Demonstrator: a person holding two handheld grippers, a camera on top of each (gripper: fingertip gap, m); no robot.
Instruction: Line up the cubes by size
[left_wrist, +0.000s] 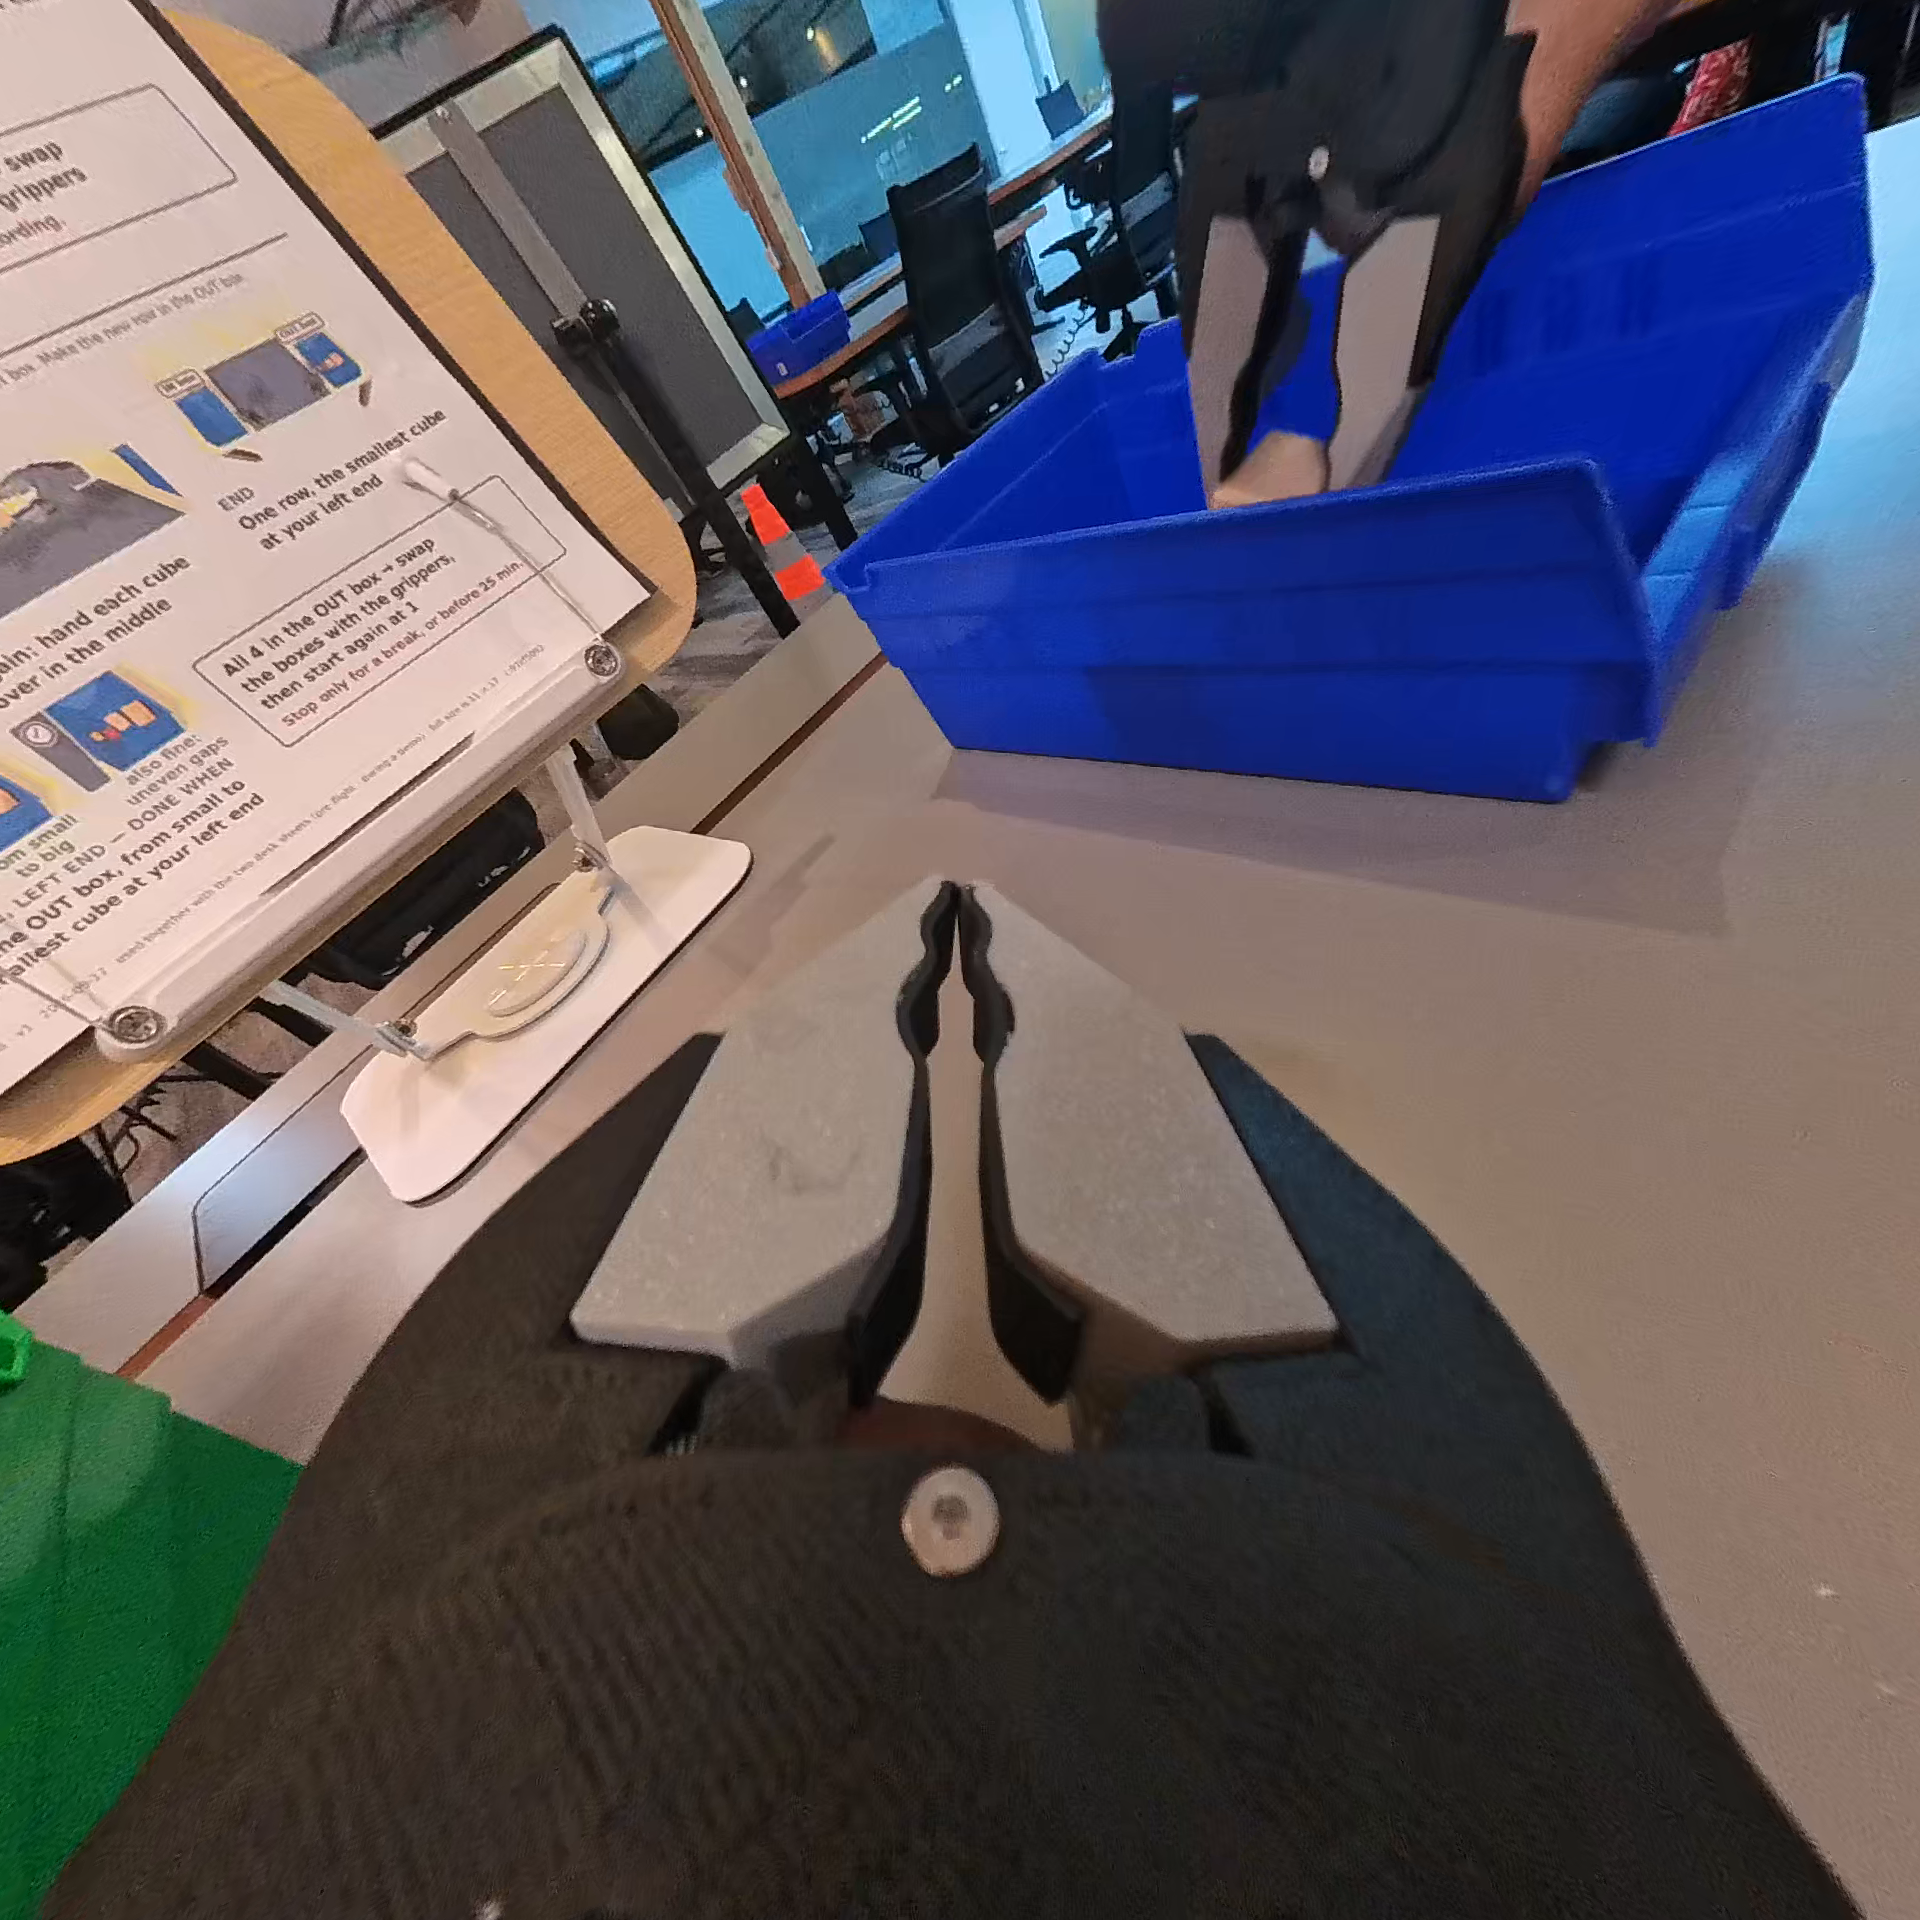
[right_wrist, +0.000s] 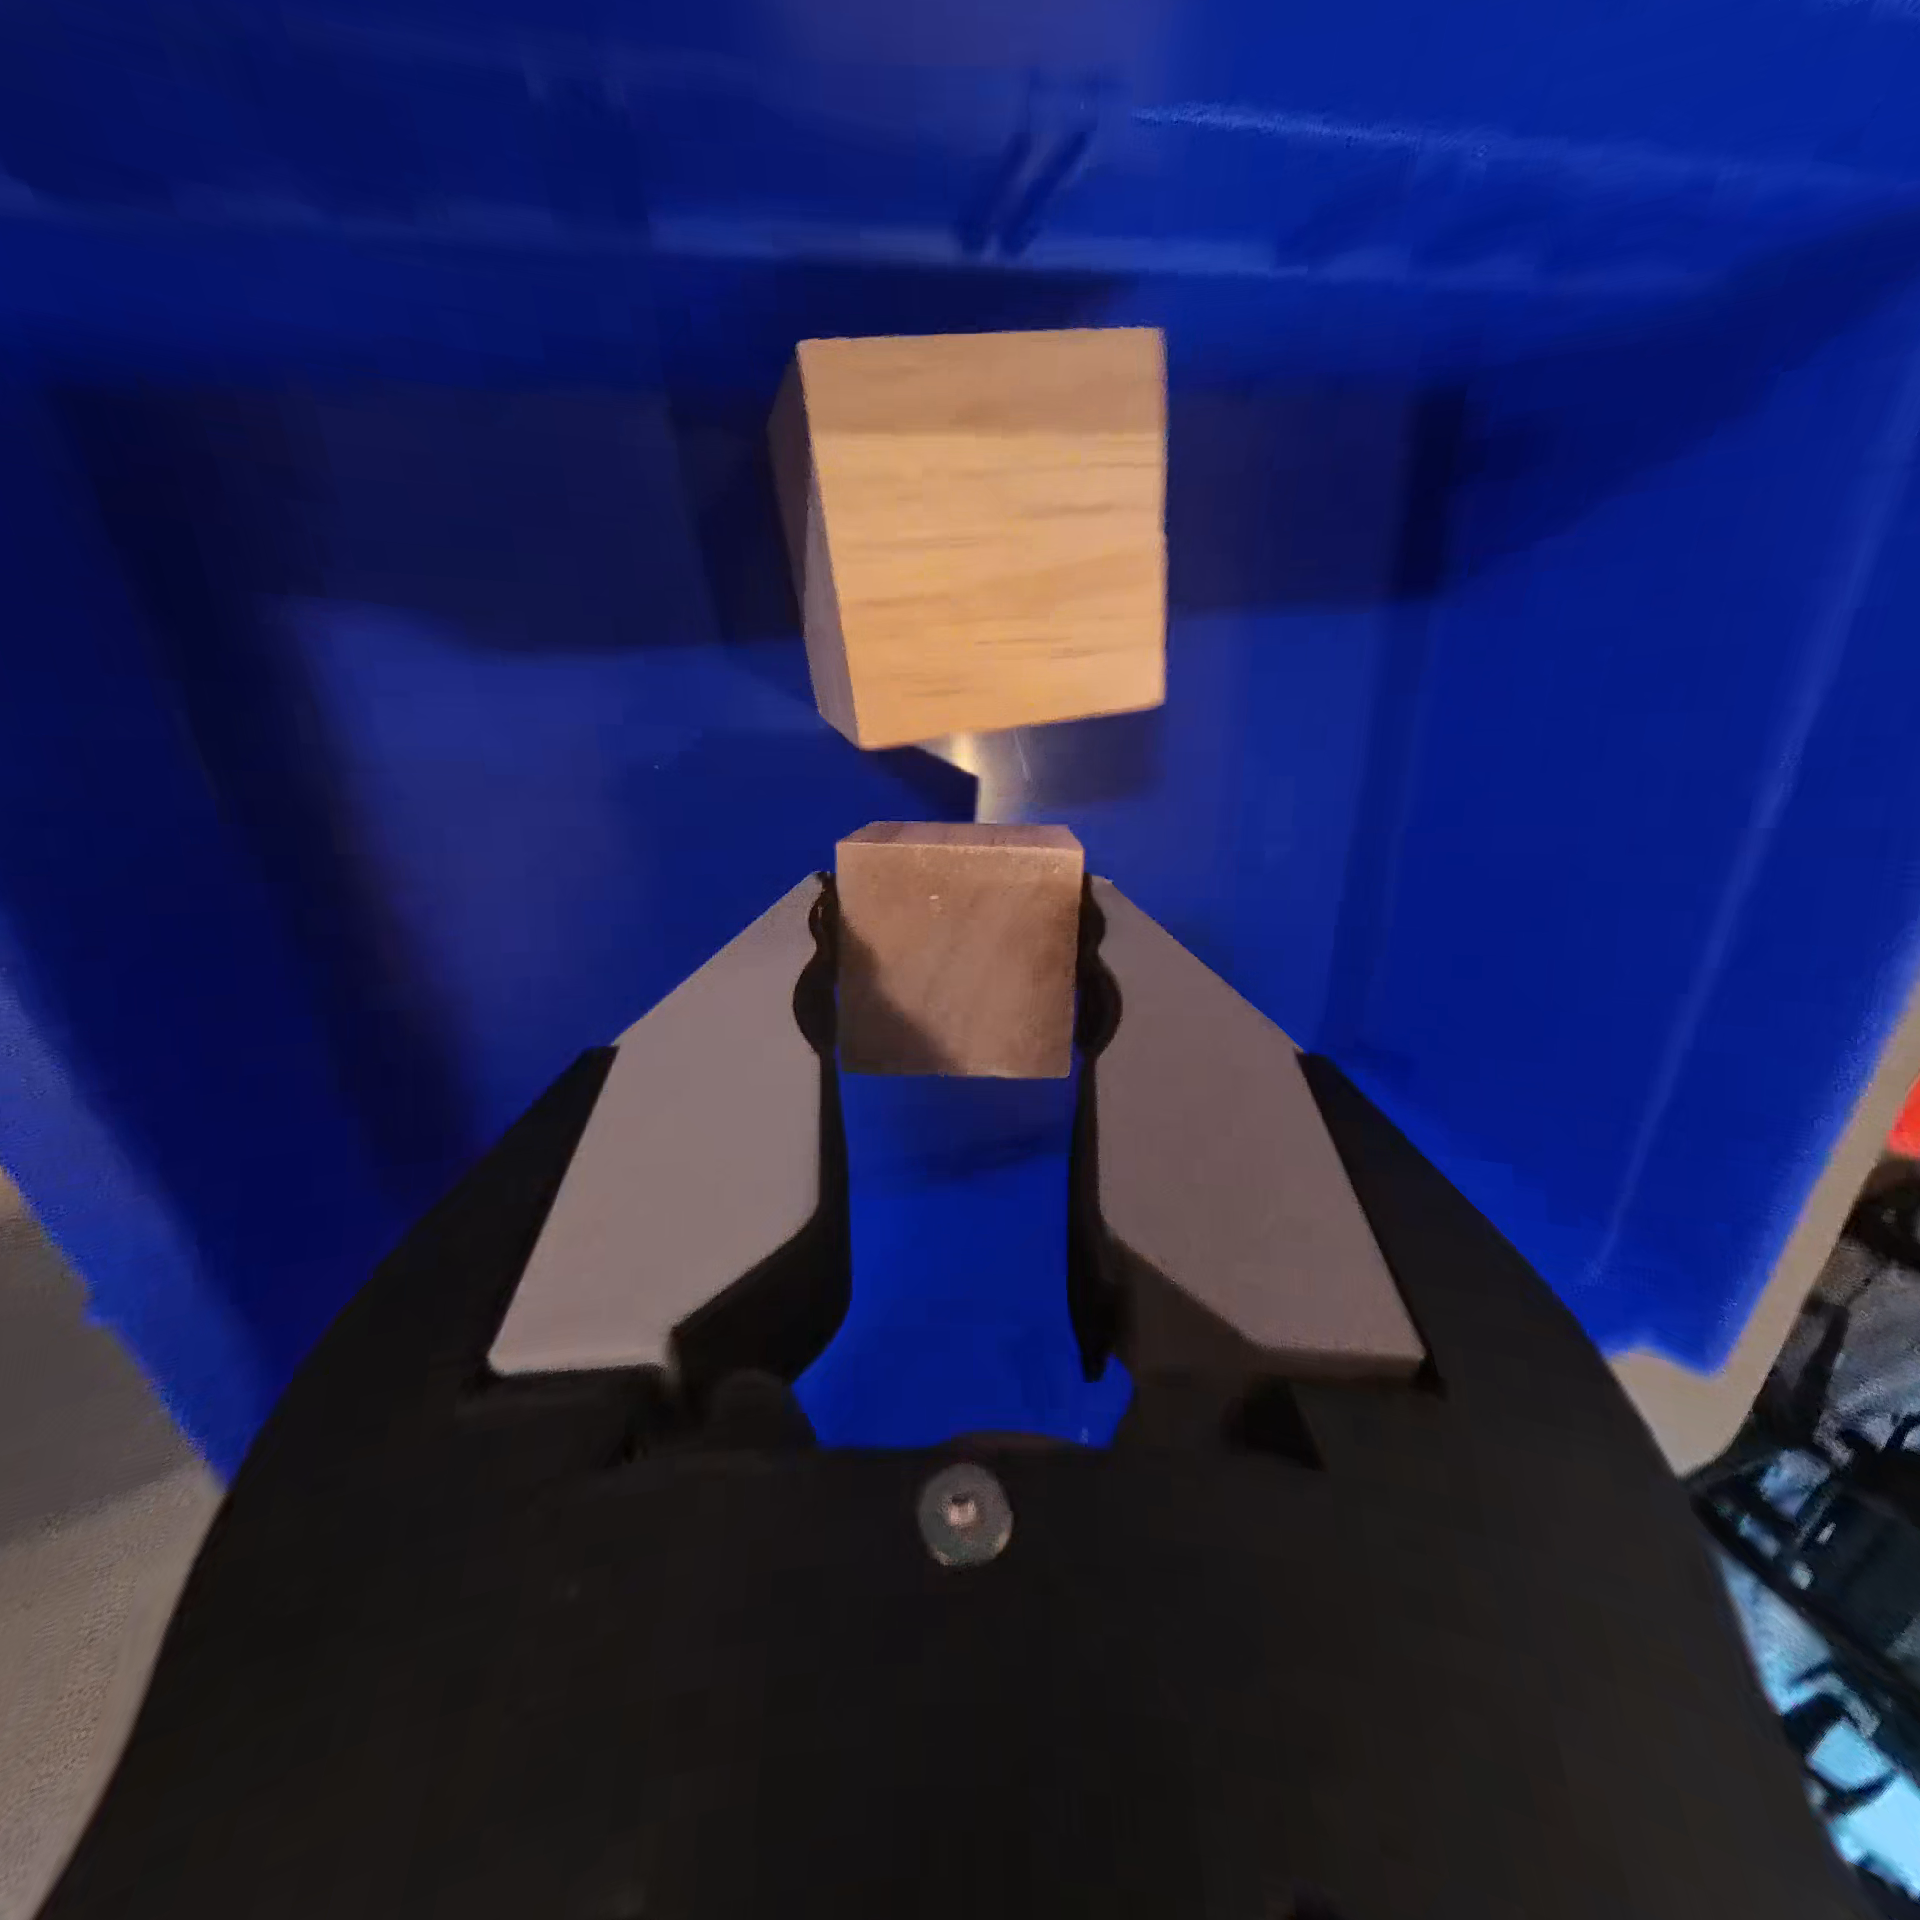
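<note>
Right gripper (right_wrist: 958, 940) fingers clamped on small dark wooden cube (right_wrist: 958, 951), frame centre, inside blue plastic bin (right_wrist: 1558, 727). Larger light wooden cube (right_wrist: 987, 530) just above it in frame. Left gripper (left_wrist: 958, 904) fingers closed, empty, over grey table (left_wrist: 1455, 1039). No row visible yet; sorting seems early.

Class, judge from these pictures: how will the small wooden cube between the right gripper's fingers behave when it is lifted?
The small cube looks like solid wood, so probably stiff and light. Its flat sides meet the right gripper squarely, so slipping seems unlikely. Flat-faced, it should not roll.
</note>
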